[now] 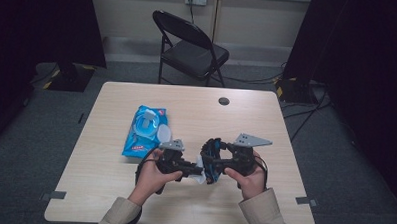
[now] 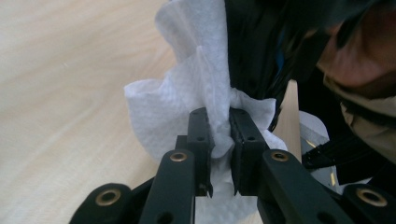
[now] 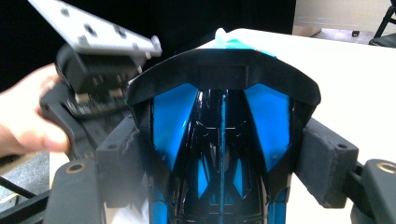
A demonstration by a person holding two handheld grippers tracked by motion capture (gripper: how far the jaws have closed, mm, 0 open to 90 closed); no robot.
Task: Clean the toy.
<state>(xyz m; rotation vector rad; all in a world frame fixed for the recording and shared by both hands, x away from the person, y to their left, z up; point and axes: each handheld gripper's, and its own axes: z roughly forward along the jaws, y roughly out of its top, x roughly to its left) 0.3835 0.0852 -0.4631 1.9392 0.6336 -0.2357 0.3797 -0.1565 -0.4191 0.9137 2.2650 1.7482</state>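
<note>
- Left gripper view: a white wet wipe (image 2: 196,93) is seen pinched between the two black jaws of the left hand-held gripper (image 2: 219,135), which are closed together on a fold of it; the rest of the sheet bunches out above and to the sides.
- The wipe is pressed against a black and blue object (image 3: 219,140), glossy and shaped somewhat like a toy or a shoe; its exact kind cannot be told.
- In the right gripper view that object is clamped between the padded jaws of the right hand-held gripper (image 3: 224,154), which stand wide apart around its body.
- From the high view, both items are held just above the near middle of the tabletop (image 1: 266,124), where the left hand-held gripper (image 1: 197,171) and the right hand-held gripper (image 1: 210,160) meet, with the wipe (image 1: 199,178) showing as a small white patch between them.
- A blue pack of wipes (image 1: 145,130) lies on the tabletop to the left, its lid flap open.
- As a judgement, the wipe has already been taken from the pack and brought to the object, so the wiping is under way; how much of the surface has been cleaned cannot be told, and setting the object and the used wipe down appears to be left.
- A black folding chair (image 1: 191,46) stands beyond the far edge.
</note>
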